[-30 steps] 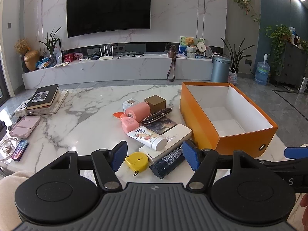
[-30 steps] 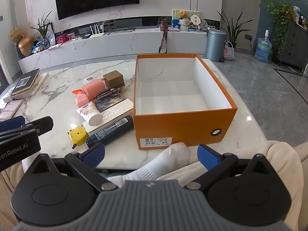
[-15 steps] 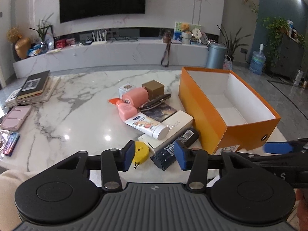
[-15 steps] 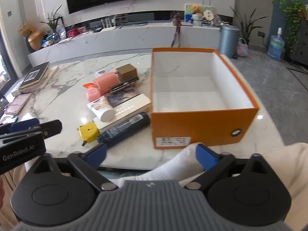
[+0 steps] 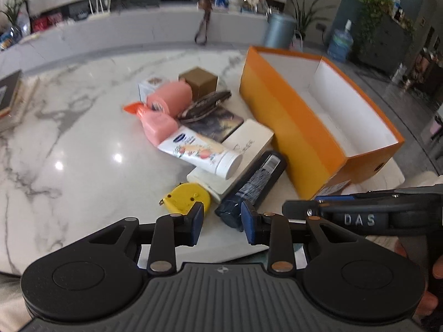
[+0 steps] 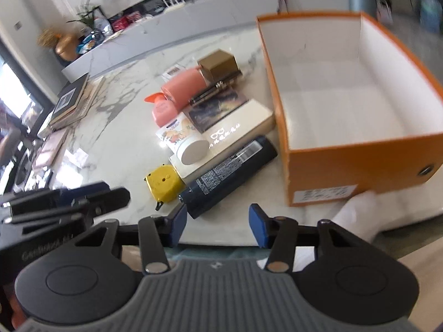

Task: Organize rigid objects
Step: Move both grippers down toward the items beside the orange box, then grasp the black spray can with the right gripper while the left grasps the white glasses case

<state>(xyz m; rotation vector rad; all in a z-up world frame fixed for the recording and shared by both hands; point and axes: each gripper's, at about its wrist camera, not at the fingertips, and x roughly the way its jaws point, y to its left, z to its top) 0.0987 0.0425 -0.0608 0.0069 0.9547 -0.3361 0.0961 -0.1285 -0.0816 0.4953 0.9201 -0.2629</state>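
Down over the near edge of the marble table, my left gripper had just been narrowing; its blue pads stood a little apart with nothing pressed between them, the end of the dark blue bottle showing in the gap beyond. My right gripper had been closing as well, yet its jaws stood wider and held nothing; the same bottle lay just past its left pad. The yellow tape measure sat beside the bottle's near end. Behind them the white lotion tube rested across a flat cream box, with a pink bottle, a pink cup, a dark case and a small brown box clustered farther back. The orange box stood open and empty to the right of that pile, close beside the dark bottle.
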